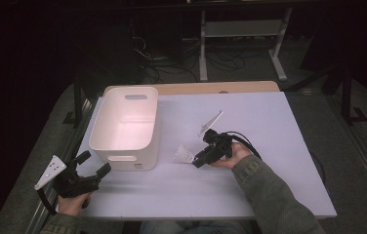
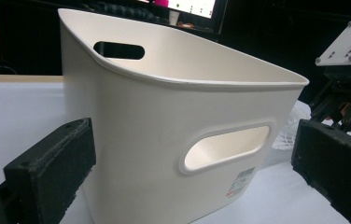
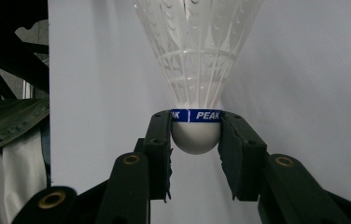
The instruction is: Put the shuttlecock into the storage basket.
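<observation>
Both forearms wear olive-green sleeves with ribbed cuffs: the right sleeve (image 1: 269, 187) fills the lower right of the high view, the left sleeve (image 1: 59, 224) peeks in at the bottom left. The left gripper (image 1: 93, 165) is black, with a pale grey three-cornered plate (image 1: 50, 171) dotted with screws. The right gripper (image 1: 202, 158) is black too, trailing a looped black cable (image 1: 247, 141). Its jaws carry brass-coloured pivot rivets (image 3: 130, 159) and rough, dark pads (image 3: 162, 154).
</observation>
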Motion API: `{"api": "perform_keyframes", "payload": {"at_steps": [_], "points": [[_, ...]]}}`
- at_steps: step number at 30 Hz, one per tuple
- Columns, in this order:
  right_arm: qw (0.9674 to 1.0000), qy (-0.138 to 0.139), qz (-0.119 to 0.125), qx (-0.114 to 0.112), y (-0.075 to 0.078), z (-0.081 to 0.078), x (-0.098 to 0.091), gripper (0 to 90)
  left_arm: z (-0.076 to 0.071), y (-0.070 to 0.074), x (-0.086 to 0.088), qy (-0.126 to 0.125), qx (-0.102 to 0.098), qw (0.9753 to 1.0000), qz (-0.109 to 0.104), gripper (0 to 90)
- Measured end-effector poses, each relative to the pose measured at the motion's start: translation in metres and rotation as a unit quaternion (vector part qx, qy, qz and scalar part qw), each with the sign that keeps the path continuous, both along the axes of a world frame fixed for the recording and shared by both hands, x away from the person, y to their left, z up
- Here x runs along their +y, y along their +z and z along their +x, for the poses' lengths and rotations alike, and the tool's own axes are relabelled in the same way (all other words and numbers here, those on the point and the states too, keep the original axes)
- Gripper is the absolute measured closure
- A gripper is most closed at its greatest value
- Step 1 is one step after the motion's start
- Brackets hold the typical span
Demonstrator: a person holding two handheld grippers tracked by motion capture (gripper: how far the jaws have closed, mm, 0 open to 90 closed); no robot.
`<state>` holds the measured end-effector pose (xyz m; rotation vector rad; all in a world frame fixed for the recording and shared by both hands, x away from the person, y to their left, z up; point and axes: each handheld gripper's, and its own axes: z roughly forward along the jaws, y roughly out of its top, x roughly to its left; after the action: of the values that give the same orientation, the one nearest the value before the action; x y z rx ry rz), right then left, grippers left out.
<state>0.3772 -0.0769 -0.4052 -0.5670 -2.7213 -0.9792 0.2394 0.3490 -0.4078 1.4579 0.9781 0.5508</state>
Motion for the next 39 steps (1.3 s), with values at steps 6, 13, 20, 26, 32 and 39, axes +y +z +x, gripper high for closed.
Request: {"api": "perform_keyframes", "payload": {"at_steps": [6, 13, 20, 26, 32, 39], "points": [[0.9998, -0.001, 0.013, -0.016, 0.015, -0.004, -0.003, 63.5, 0.0, 0.0, 0.0, 0.0, 0.0, 1.0, 0.001, 0.0], [0.9997, -0.003, 0.014, -0.02, 0.032, -0.005, -0.005, 63.5, 0.0, 0.0, 0.0, 0.001, -0.001, 1.0, 0.001, 0.0], [0.9991, 0.002, 0.022, -0.035, 0.046, -0.008, -0.003, 63.5, 0.0, 0.0, 0.0, 0.002, -0.001, 1.0, 0.0, 0.0], [0.9987, -0.003, 0.038, -0.034, 0.057, -0.009, 0.0, 63.5, 0.0, 0.0, 0.0, 0.0, -0.002, 1.0, 0.002, 0.0], [0.9981, 0.004, 0.046, -0.041, 0.067, -0.012, 0.005, 63.5, 0.001, 0.0, 0.0, 0.002, -0.001, 1.0, 0.0, 0.0], [0.9965, -0.001, 0.065, -0.052, 0.078, -0.01, 0.007, 63.6, 0.0, 0.0, 0.0, 0.001, -0.002, 1.0, 0.0, 0.0]]}}
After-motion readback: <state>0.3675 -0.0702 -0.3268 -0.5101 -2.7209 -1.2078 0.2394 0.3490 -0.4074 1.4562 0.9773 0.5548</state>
